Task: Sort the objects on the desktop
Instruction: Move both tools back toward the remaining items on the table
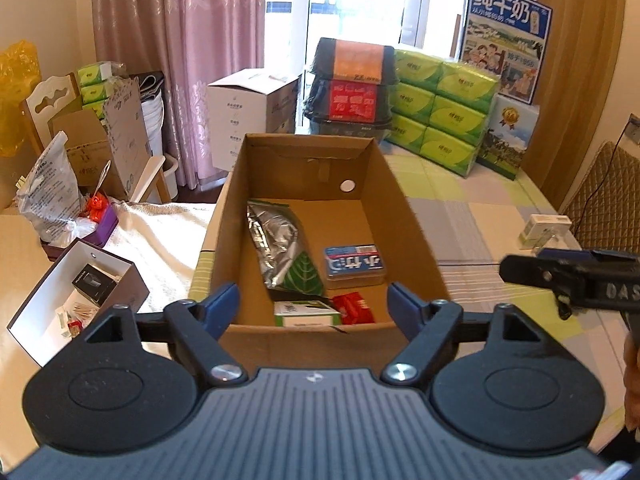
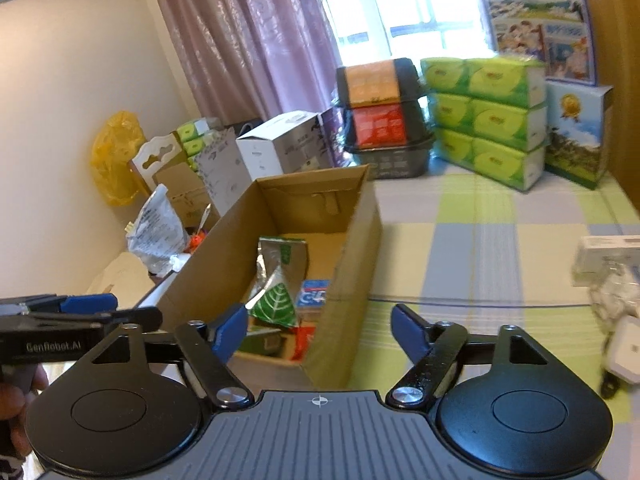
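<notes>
on the checked tablecloth (image 2: 500,240), off to the right and well apart from the cardboard box (image 1: 400,216), sits a small white carton (image 1: 545,230). it looks light and stiff, likely best pinched across its flat sides. the left gripper (image 1: 314,306) hangs over the box's near edge, fingers spread wide, empty; the right gripper (image 2: 318,330) is spread wide too, holding nothing.

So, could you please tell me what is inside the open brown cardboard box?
Inside the brown cardboard box: a crumpled silver foil bag, a blue rectangular tin, a green-and-white carton and a red packet. The near wall hides those last two's lower parts.
</notes>
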A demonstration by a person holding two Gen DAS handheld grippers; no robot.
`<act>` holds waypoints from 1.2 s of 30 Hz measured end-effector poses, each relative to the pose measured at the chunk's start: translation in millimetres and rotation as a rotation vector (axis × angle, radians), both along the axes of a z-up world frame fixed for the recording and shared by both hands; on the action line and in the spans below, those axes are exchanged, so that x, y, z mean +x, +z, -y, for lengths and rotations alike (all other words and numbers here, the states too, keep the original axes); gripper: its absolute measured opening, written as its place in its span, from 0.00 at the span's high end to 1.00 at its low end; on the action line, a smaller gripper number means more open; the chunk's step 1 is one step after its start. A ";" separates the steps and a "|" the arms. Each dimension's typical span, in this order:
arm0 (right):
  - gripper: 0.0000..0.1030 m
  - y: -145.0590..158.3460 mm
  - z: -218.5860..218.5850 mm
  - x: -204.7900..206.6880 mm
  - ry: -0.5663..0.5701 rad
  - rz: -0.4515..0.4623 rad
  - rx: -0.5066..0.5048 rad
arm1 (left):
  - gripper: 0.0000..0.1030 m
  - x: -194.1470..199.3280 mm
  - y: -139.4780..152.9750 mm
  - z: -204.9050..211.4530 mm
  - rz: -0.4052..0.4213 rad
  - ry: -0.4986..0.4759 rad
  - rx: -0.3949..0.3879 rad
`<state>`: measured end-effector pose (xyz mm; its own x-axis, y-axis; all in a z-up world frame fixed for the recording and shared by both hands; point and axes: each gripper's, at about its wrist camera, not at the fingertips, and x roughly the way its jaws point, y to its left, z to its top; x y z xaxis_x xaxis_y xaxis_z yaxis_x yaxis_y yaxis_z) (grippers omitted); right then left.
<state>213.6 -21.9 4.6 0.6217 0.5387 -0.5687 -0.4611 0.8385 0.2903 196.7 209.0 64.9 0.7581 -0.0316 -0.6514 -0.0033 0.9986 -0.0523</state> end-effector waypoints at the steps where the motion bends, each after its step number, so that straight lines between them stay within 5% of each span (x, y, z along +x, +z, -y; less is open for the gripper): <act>1: 0.19 1.0 7.4 -5.6 -0.007 0.007 -0.003 | 0.24 -2.7 1.2 4.8 0.002 -0.004 -0.001; 11: 0.02 0.5 100.3 -48.4 -0.150 0.036 -0.043 | 0.02 -24.5 14.7 73.5 0.083 -0.084 0.018; 25: 0.02 -16.5 232.1 -91.3 -0.363 0.021 -0.099 | 0.01 -30.7 1.0 199.6 0.071 -0.281 0.043; 36: 0.02 -36.0 295.5 -63.0 -0.414 0.049 -0.159 | 0.02 3.0 -33.3 275.6 0.036 -0.349 0.055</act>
